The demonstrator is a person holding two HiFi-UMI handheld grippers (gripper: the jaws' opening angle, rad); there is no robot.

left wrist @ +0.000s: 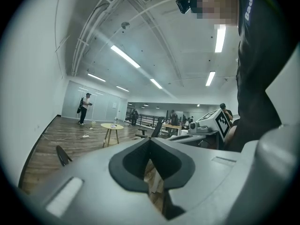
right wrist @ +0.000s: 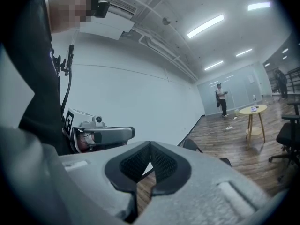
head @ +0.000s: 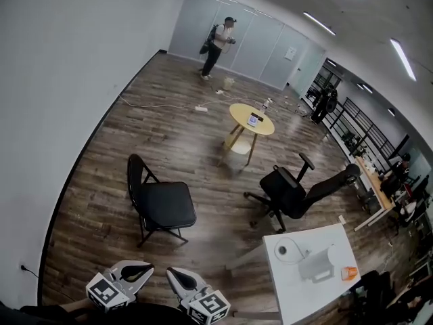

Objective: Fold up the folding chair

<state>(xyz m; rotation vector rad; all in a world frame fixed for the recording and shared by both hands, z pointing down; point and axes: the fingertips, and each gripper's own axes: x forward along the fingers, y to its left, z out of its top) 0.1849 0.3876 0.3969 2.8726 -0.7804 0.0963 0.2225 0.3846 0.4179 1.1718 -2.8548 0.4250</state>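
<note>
1. Holding close: your grey left gripper [head: 137, 272] and grey right gripper [head: 179, 277], jaws pressed together, both empty.
2. Black padded folding chair [head: 164, 205] stands unfolded on brown plank floor [head: 196, 144], ahead of you.

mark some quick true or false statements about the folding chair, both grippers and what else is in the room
1. The folding chair stands unfolded. True.
2. The left gripper grips the chair's backrest. False: its jaws are together on nothing, and it is apart from the chair.
3. The right gripper is shut and empty. True.
4. The round table has a black top. False: the top is yellow.
5. A person stands far beyond the round table. True.
</note>
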